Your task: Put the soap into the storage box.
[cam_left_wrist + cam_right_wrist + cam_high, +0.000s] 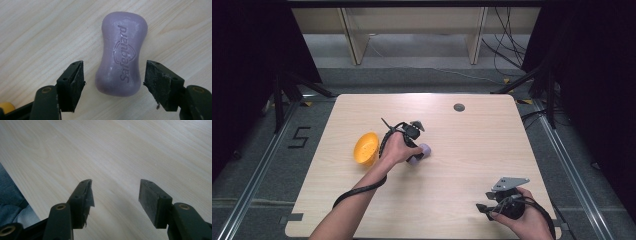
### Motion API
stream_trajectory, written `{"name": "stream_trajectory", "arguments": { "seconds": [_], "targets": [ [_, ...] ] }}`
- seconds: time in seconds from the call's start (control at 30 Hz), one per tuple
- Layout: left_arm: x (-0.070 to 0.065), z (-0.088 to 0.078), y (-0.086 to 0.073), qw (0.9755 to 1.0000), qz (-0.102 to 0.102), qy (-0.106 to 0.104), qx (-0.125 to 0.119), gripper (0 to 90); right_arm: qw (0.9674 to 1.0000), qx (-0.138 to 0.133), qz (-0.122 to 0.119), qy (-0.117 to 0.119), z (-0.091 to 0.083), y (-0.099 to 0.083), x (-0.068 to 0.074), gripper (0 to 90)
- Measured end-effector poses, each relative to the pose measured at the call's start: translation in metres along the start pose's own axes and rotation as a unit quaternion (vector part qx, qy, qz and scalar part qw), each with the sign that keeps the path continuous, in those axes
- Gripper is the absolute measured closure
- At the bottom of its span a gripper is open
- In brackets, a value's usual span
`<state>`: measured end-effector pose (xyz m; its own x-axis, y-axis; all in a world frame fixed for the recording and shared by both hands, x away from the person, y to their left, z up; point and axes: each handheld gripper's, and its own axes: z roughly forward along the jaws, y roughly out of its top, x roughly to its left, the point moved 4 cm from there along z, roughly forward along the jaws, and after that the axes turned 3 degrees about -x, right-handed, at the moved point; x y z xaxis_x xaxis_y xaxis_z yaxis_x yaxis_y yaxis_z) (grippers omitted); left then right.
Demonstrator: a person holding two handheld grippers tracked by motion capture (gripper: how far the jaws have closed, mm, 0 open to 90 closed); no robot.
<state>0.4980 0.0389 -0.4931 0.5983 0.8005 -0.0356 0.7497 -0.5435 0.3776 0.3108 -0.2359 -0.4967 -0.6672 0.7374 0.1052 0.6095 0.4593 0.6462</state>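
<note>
A purple bar of soap [121, 53] lies flat on the wooden table, its embossed lettering facing up. My left gripper [113, 82] is open just above it, one jaw on either side of the bar's near end, with gaps on both sides. From the high view the soap [422, 151] sits near the table's middle, under the left gripper [416, 150]. An orange bowl [365, 148] rests tilted on its side just left of that hand. My right gripper [115, 200] stands open over bare wood, and it is near the table's front right corner [487, 207].
The light wooden table [472, 150] has a round grey cable hole [459, 107] at the back. Its left edge [22, 195] runs close beside the right gripper's jaws. Black stands and cables flank the table on the floor.
</note>
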Motion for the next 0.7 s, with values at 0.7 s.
{"name": "stream_trajectory", "arguments": {
  "seconds": [0.7],
  "targets": [
    [-0.004, 0.019, 0.005, 0.9999, -0.001, -0.01, 0.006, 33.2, 1.0, 0.002, -0.002, 0.003, 0.0, 0.0, 0.0, 44.4]
  ]
}}
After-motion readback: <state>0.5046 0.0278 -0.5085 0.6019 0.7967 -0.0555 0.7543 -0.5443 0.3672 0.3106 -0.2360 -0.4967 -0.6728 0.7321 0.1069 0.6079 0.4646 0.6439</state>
